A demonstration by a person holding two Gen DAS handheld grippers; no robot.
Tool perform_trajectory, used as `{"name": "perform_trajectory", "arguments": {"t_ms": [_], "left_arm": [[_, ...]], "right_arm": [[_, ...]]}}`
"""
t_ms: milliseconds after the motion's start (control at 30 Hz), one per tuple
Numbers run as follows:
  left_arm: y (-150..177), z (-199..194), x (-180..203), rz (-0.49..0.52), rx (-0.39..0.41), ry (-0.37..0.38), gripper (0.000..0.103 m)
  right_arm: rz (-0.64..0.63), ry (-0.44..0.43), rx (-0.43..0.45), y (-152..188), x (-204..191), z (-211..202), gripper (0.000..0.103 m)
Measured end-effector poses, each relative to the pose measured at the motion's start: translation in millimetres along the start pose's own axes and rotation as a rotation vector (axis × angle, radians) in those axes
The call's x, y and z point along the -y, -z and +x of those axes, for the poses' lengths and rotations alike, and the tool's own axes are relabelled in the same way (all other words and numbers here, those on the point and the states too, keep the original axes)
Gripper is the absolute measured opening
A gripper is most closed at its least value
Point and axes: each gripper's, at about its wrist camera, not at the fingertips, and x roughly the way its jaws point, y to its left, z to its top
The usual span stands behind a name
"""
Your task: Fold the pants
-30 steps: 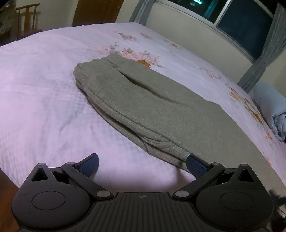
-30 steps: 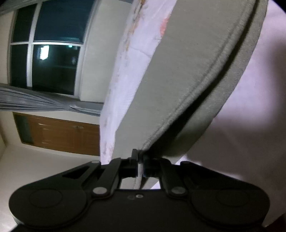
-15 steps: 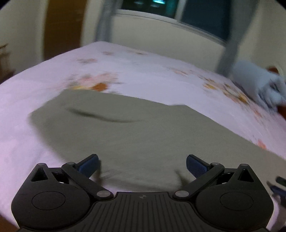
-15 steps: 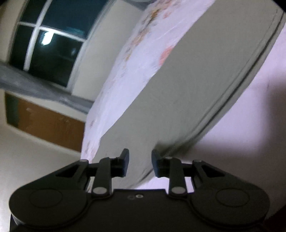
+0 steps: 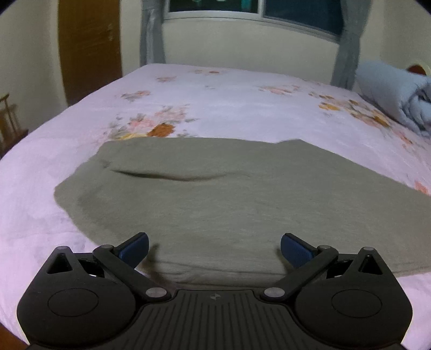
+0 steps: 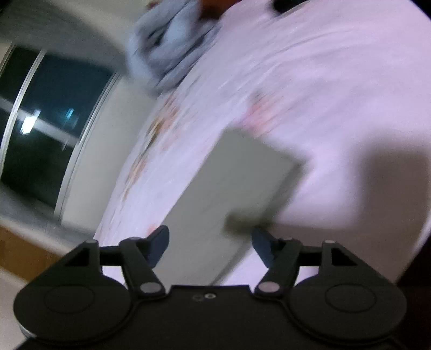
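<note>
Grey-green pants (image 5: 215,193) lie flat on the pink bed sheet (image 5: 32,188), one leg laid over the other, with a shallow crease across the upper part. My left gripper (image 5: 214,246) hovers open over the near edge of the pants, blue pads wide apart and nothing between them. In the blurred right wrist view the leg end of the pants (image 6: 242,183) lies on the sheet ahead. My right gripper (image 6: 210,242) is above that cloth with its jaws opening; the pads grip nothing.
The bed sheet has flower prints (image 5: 159,126) toward the far side. A rolled light-blue blanket (image 5: 396,94) sits at the far right of the bed. Behind stand a wall, a dark window (image 5: 269,10), grey curtains (image 5: 152,32) and a brown door (image 5: 89,48).
My right gripper let go of the pants edge, opened and swung back toward the leg end. The left gripper turned to face the pants squarely and stayed open.
</note>
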Motion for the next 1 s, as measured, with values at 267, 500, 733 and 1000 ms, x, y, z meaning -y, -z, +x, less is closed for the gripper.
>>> {"name": "perform_trajectory", "arguments": {"t_ms": [267,500,733,1000], "left_arm": [[7,14,48,0.073,-0.034,-0.038,0.103],[7,13,51,0.064,-0.044,-0.056,0.103],[10,24,57,0.1,-0.065,-0.066,0.103],[-1,-1,70,-0.015,0.028,0.033,0.103]], "right_arm": [[0.154,-0.104,0.048,7,33,27,0.051],[0.197,-0.125,0.011,3,39,41,0.006],[0.151,-0.107,0.018,2,37,39,0.008],[-0.038,-0.038,0.024,-4,0,27,0.006]]}}
